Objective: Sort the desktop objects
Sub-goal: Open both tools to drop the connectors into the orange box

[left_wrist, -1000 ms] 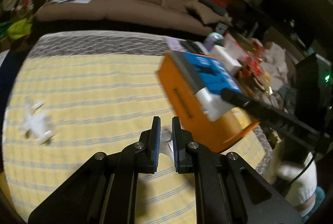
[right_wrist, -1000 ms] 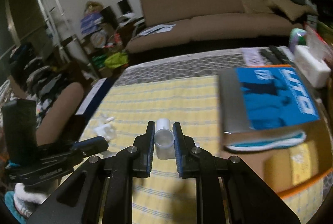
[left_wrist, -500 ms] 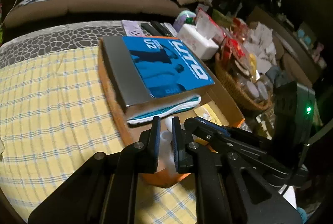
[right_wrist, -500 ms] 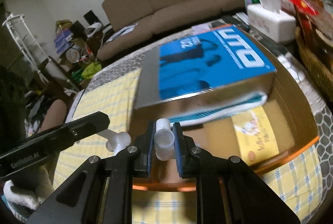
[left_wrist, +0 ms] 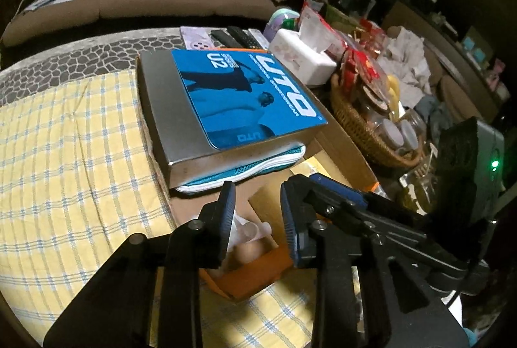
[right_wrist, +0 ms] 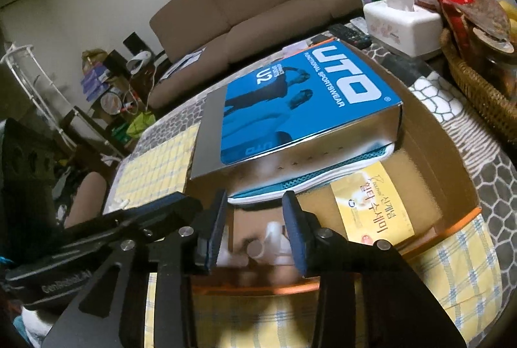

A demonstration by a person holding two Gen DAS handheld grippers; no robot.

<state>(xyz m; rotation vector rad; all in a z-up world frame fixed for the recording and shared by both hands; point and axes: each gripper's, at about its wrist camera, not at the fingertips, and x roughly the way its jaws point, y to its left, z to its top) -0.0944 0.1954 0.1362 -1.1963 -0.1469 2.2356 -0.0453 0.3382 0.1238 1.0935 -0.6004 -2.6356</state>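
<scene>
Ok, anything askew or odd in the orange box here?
Yes: the UTO box sits tilted inside the orange box, propped on a teal-and-white shoe. The white plastic pieces lie loose near the front wall.

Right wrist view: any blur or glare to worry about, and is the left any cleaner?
Right wrist: the white pieces in the orange box are blurred, and the shoebox side carries a soft sheen. Left wrist: the pieces are sharper but dim; far clutter falls into shadow. Both views bend lines at the fisheye edges and darken in the corners.
</scene>
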